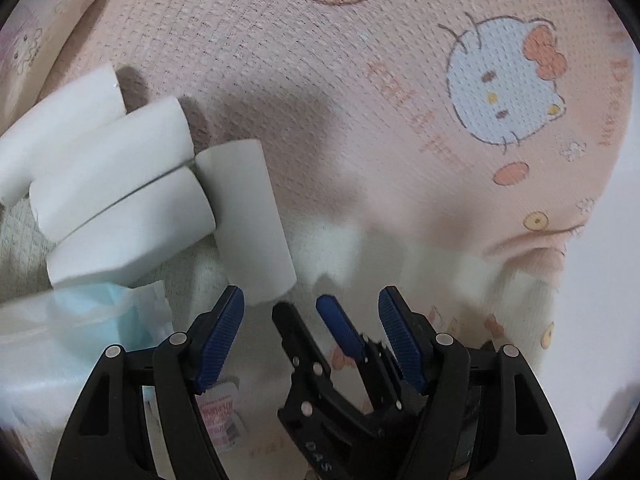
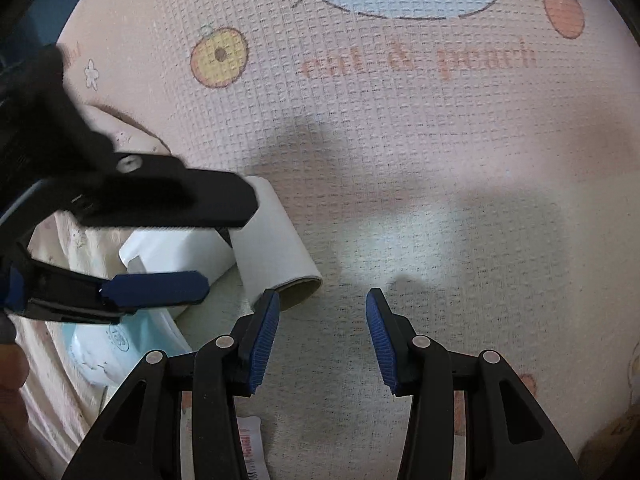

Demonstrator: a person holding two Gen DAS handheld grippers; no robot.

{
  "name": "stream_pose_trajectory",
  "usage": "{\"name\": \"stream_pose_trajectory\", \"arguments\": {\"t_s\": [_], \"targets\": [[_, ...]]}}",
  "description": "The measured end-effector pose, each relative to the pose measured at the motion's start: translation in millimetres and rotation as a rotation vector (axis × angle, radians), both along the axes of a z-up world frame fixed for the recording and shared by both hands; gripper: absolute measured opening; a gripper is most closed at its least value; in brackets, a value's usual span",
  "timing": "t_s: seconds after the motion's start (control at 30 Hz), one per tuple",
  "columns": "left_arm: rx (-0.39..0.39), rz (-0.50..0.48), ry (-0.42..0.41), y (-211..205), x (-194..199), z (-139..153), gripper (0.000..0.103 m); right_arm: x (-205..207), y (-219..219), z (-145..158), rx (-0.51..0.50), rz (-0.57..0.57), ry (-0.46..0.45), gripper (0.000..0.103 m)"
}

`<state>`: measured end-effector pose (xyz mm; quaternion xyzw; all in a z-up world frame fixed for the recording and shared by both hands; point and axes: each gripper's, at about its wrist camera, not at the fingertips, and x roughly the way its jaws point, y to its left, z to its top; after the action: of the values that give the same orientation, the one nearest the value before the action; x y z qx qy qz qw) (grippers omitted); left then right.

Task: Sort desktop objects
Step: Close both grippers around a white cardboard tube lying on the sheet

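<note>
Hovering low over a pink waffle-weave cloth [image 1: 280, 92] printed with cartoon cats and peaches, the left gripper [image 1: 311, 300] has its jaws spread wide with nothing between them. Its blue finger pads [image 1: 224, 332] sit just short of a white paper roll [image 1: 248, 220] that lies on its side on the cloth, its near end close to the left pad but not visibly touching it. To the left of that roll lies a cluster of white foam blocks [image 1: 116, 168], leaning on one another and overlapping; the nearest block touches the roll's side. Below the blocks lies a clear plastic bag [image 1: 80, 320] with something pale blue inside. A cream box [image 1: 44, 36] with a cartoon print sits at the upper left edge of the left wrist view.

The right gripper [image 1: 348, 320] pokes into the left wrist view from below, between the left gripper's fingers. In the right wrist view the right gripper [image 2: 322, 320] is also held open and empty, its jaws well apart over bare cloth. The roll [image 2: 276, 240] shows there just ahead of the left-hand pad, its brown cardboard core facing the camera. The left gripper crosses that view from the left edge, partly covering one foam block [image 2: 180, 252]. A small printed label [image 2: 250, 452] lies on the cloth under the right gripper's body, too blurred to read.
</note>
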<state>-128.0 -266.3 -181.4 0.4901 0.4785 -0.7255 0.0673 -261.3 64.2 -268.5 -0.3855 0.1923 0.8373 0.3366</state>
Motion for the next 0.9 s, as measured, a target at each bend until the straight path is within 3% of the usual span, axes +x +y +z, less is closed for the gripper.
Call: {"name": "stream_pose_trajectory", "arguments": {"t_s": [0.2,0.5,0.67,0.77,0.8,0.83,0.9], "targets": [[-0.018,-0.007,-0.039,0.4,-8.7,-4.8,0.073,0.5,2.8,-8.0,-0.027,-0.005,-0.010,0.042],[-0.114,0.039,-0.213,8.0,-20.9,-5.5,0.073,-4.1,-2.0,-14.5,-0.034,0.029,-0.029,0.042],[-0.080,0.089,-0.193,0.0,-24.2,-11.2,0.070,-7.1,-1.1,-14.7,-0.020,0.050,-0.043,0.042],[-0.079,0.080,-0.238,0.1,-31.2,-19.8,0.069,-7.0,2.6,-14.0,-0.043,0.046,-0.026,0.042],[-0.080,0.093,-0.266,-1.2,-31.8,-25.1,0.067,-6.7,3.8,-14.0,-0.049,0.043,-0.025,0.042],[-0.080,0.108,-0.283,-2.3,-31.3,-28.9,0.055,-5.6,5.4,-14.0,-0.058,0.037,-0.019,0.042],[-0.036,0.130,-0.287,-4.0,-29.0,-38.3,0.047,-3.5,7.6,-14.3,-0.075,0.029,-0.014,0.042]]}}
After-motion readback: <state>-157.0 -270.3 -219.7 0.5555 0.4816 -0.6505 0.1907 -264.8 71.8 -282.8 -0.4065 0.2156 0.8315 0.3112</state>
